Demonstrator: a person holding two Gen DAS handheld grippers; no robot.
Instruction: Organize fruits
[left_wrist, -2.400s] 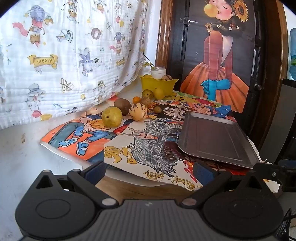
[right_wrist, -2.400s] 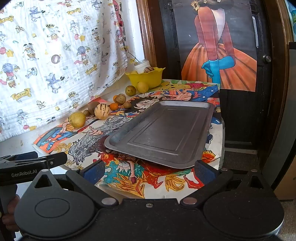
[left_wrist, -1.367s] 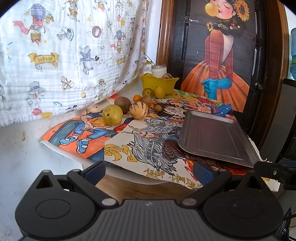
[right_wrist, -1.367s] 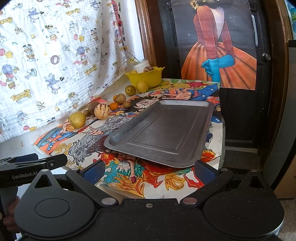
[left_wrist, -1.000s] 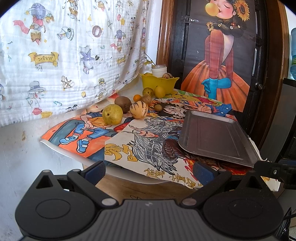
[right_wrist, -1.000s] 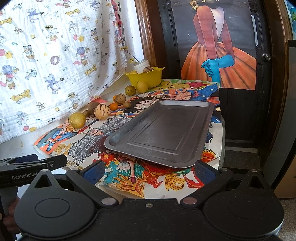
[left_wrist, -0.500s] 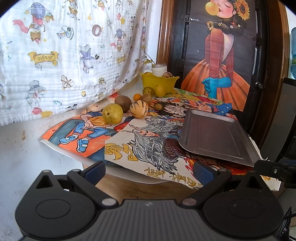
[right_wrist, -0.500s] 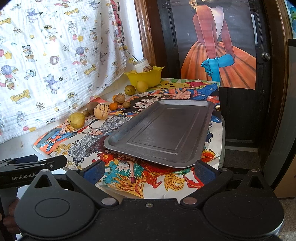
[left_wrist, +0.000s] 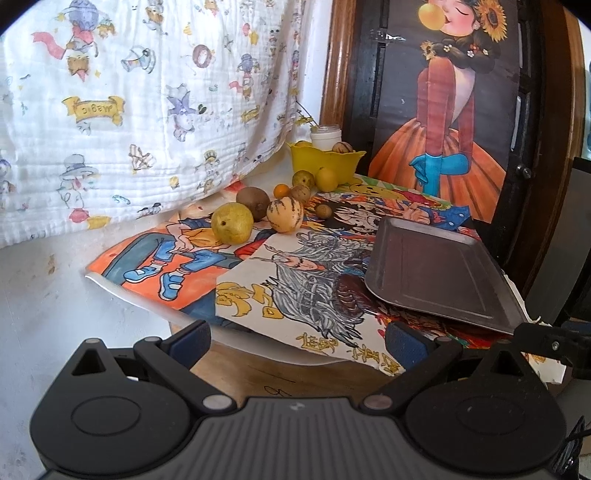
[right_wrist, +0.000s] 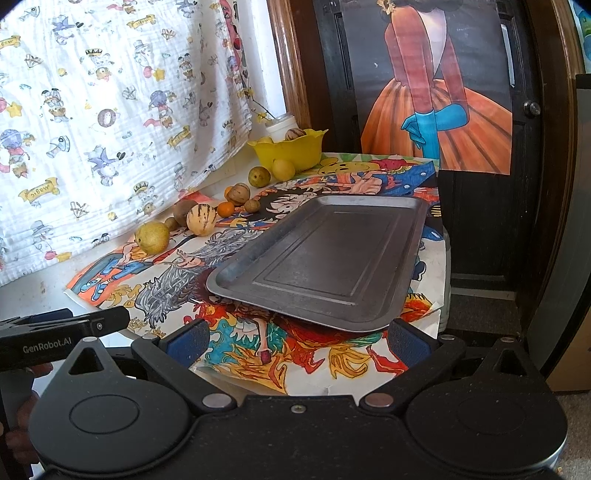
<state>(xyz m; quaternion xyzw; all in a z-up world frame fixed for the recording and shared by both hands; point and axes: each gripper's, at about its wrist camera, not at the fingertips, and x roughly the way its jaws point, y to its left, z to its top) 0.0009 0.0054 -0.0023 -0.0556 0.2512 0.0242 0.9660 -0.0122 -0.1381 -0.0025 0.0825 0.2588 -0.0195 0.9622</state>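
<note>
Several fruits lie in a row on the cartoon-printed table cover: a yellow pear (left_wrist: 232, 223) (right_wrist: 152, 237), a brown kiwi (left_wrist: 252, 198), a striped melon (left_wrist: 284, 215) (right_wrist: 201, 219), a small orange (left_wrist: 281, 190) (right_wrist: 225, 209) and smaller ones toward a yellow bowl (left_wrist: 325, 161) (right_wrist: 291, 150) that holds more fruit. An empty grey metal tray (left_wrist: 436, 269) (right_wrist: 325, 254) lies on the right. My left gripper (left_wrist: 295, 336) and right gripper (right_wrist: 295, 338) are open and empty, held at the table's near edge, well short of fruit and tray.
A white printed cloth (left_wrist: 129, 103) hangs behind the fruits. A white jar (left_wrist: 325, 132) stands behind the bowl. A dark door with a poster (right_wrist: 436, 85) is at the back right. The other gripper shows at the edge of each view (left_wrist: 554, 343) (right_wrist: 62, 328).
The left gripper has drifted slightly closer to the table, so the fruits look a little larger. The right gripper has barely moved. Both stay open.
</note>
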